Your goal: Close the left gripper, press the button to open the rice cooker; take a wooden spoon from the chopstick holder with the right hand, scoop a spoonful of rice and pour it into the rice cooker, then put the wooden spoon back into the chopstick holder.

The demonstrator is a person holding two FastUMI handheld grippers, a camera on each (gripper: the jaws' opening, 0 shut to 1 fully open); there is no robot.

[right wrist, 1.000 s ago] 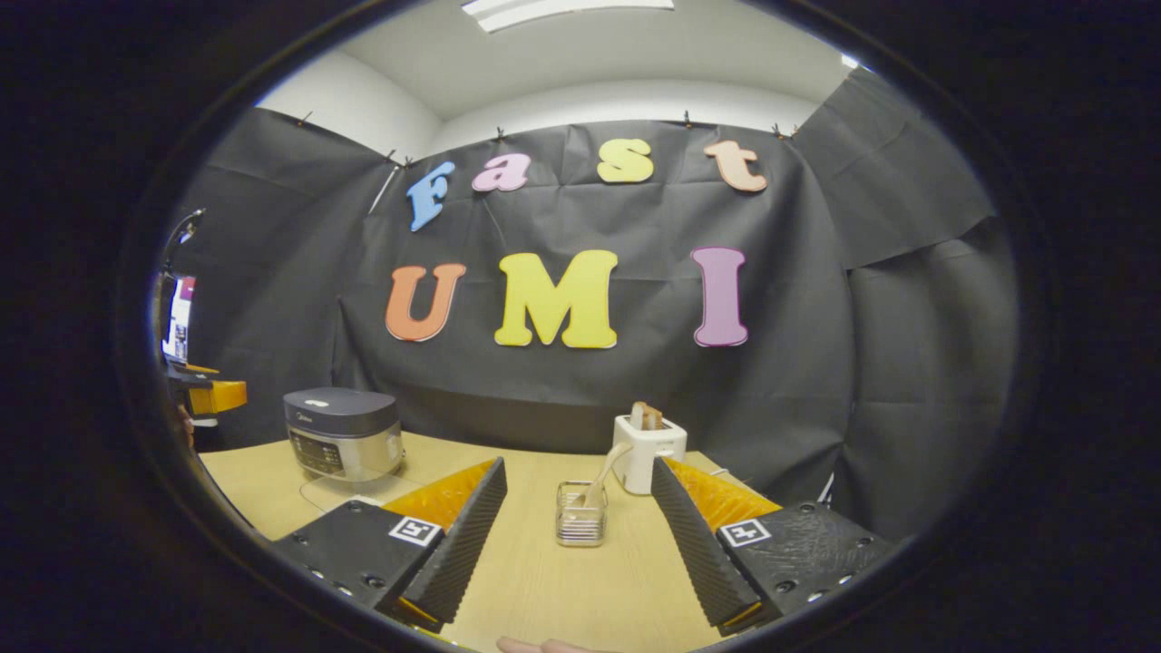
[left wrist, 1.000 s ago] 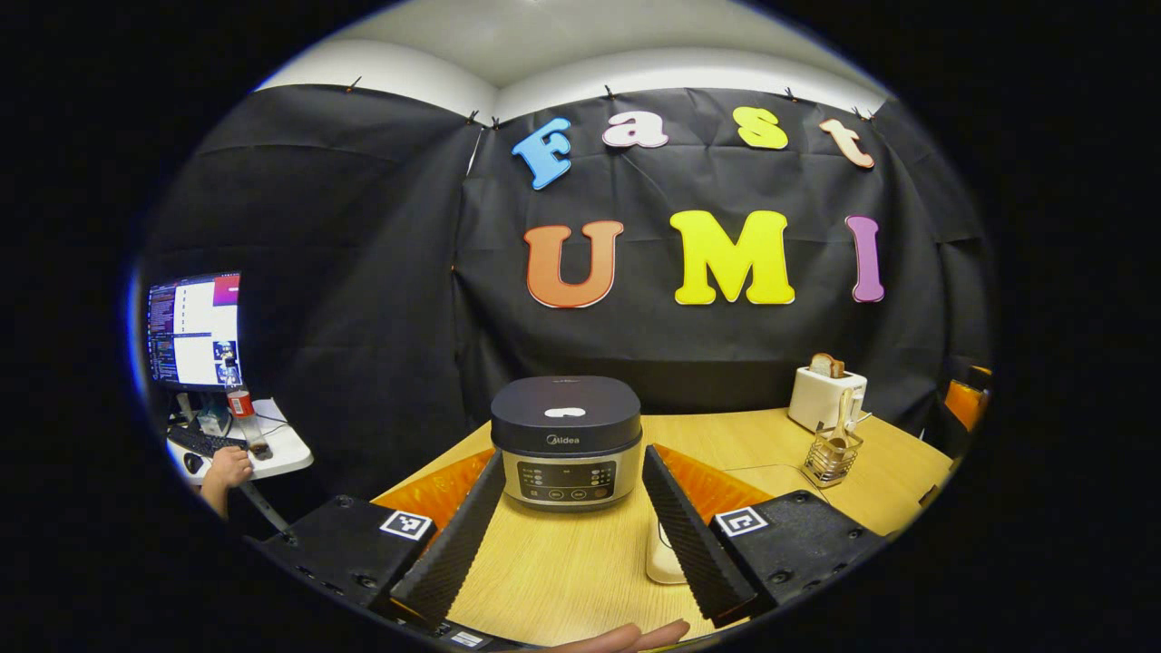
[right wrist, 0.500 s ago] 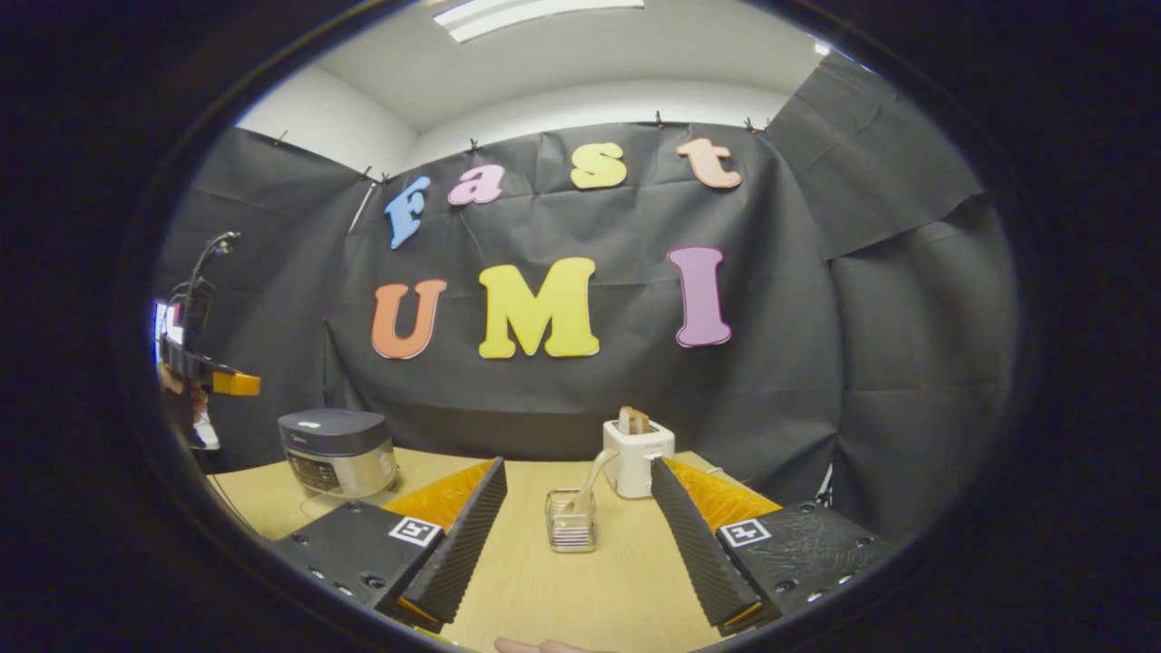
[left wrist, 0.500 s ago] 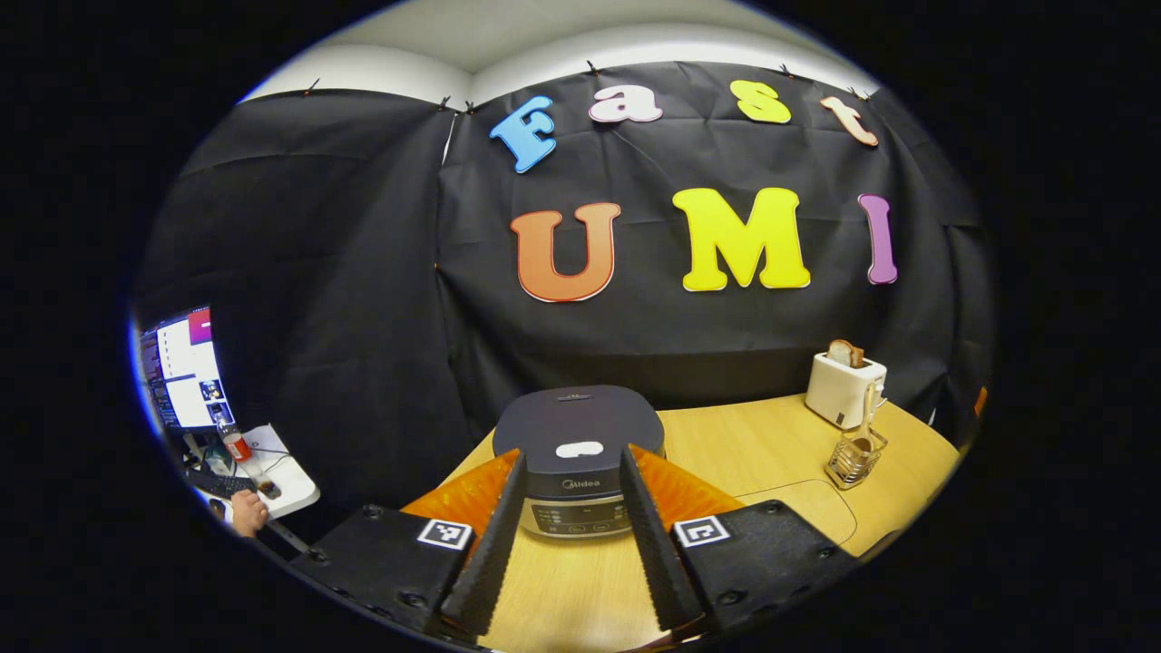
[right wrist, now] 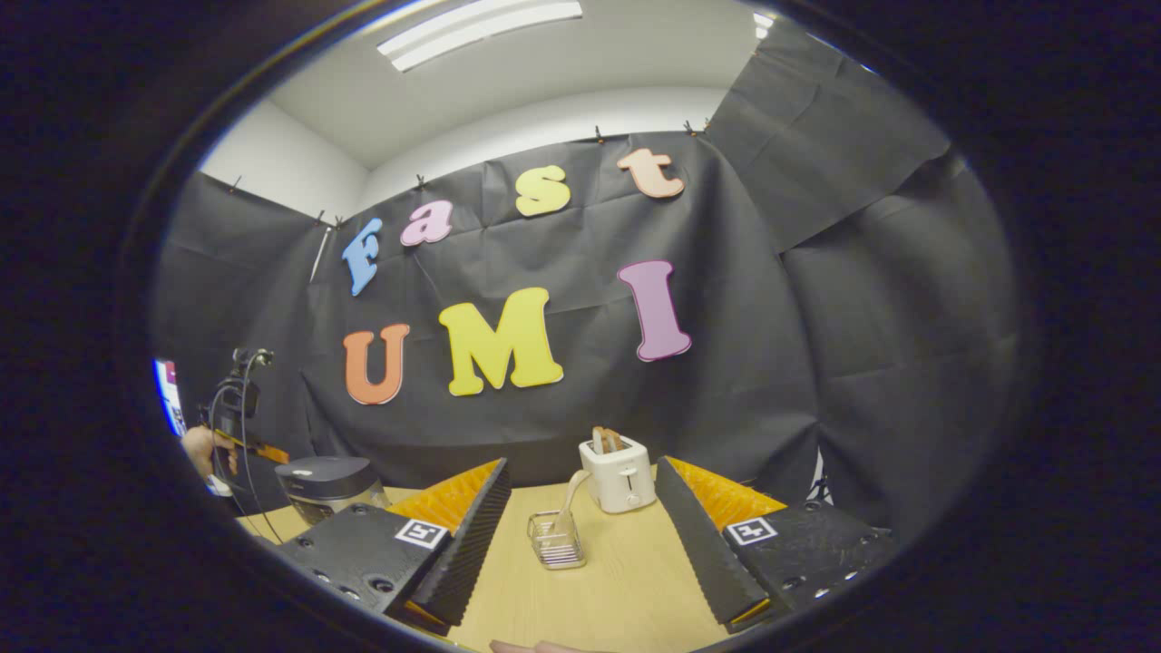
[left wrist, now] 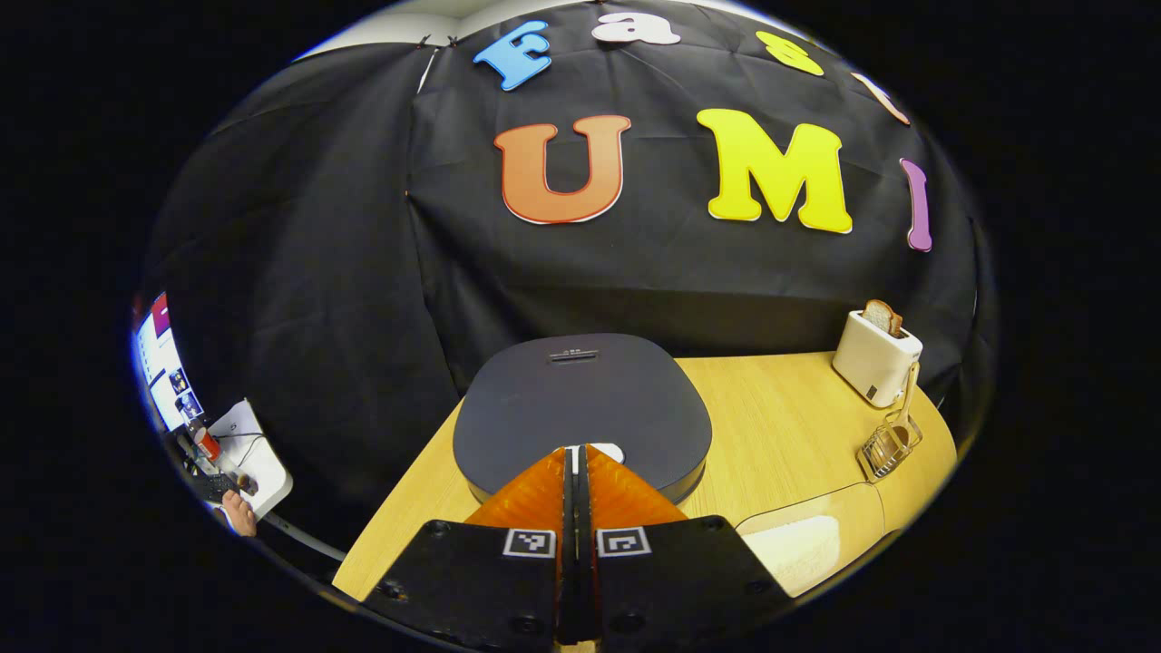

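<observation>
With its fingers pressed together to make one blunt point, the left gripper (left wrist: 576, 446) hovers over the closed rice cooker (left wrist: 580, 408) at twelve o'clock, aimed at its button (left wrist: 606, 449), while the right gripper (right wrist: 580, 535) waits spread wide facing the wooden spoon (right wrist: 570, 497) in the chopstick holder (right wrist: 555, 539).

This is a recording booth set up like a small kitchen — not a real home. Black cloth walls (right wrist: 726, 363) hang from clips all around under a plain white ceiling with a long strip light (right wrist: 481, 23). A light wooden table (left wrist: 771, 426) holds kitchen things: a dark grey rice cooker with a flat lid (left wrist: 580, 408) and a small white toaster with bread in it (left wrist: 875, 354). Off to one side — a lit computer screen (left wrist: 159, 363) stands above a small white desk (left wrist: 254, 449).
</observation>
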